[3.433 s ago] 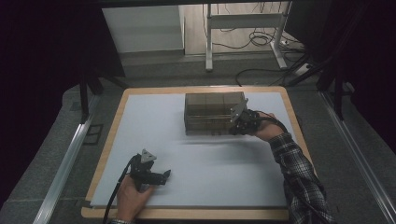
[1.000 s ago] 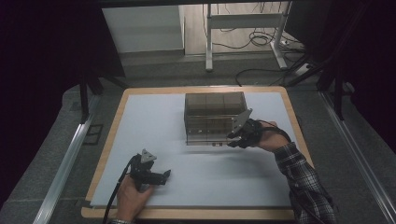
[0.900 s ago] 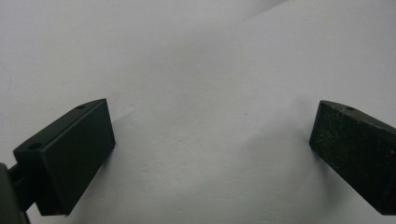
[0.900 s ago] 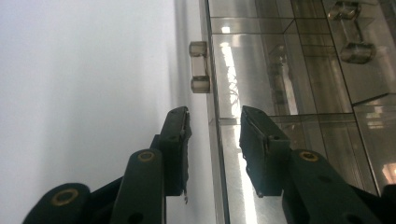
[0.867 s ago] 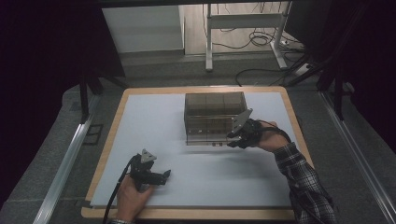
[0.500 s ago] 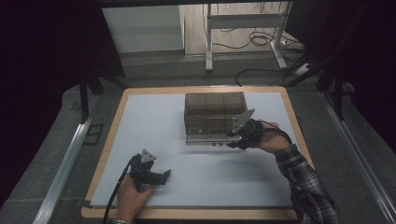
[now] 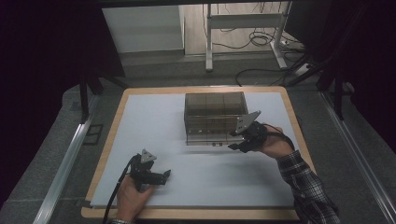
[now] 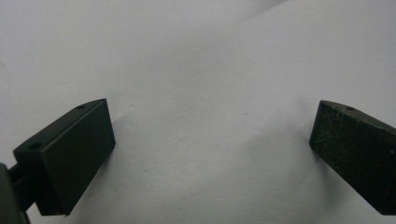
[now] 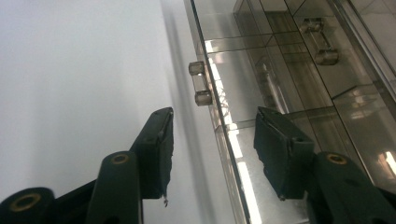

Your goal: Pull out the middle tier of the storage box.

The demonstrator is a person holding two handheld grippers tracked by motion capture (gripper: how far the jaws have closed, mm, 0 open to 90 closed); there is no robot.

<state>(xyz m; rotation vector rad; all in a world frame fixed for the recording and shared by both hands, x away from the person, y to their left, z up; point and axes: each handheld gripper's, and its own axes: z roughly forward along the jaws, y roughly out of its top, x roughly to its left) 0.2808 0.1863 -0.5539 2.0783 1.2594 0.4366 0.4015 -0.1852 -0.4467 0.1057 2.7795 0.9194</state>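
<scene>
The smoked clear drawer box (image 7: pixel 215 117) sits on the white mat (image 7: pixel 154 121), toward the far middle of the table. The right gripper (image 7: pixel 242 139) is at the box's front right corner. In the right gripper view its jaws stand moderately apart w/ the front pane edge (image 9: pixel 219 135) running between them, nothing pinched yet. A small clear knob handle (image 9: pixel 201 83) sits just ahead of the tips, on the pane's outer face.

Step in hand, as I read it: lining up to open a drawer, approx. at the grab stage. Next move calls for nudging fwd till the knob lies between the pads, then closing on it and pulling straight out toward the near edge. The box looks light, so it may slide w/ the pull.

The left gripper (image 7: pixel 158 176) rests low on the mat near the front left, well apart from the box, jaws wide and empty.

Vs. 3.4 s ago: the right gripper was up by the box's right side, farther back; now it's come nearer and lower, to the front face. The left gripper hasn't moved.
</scene>
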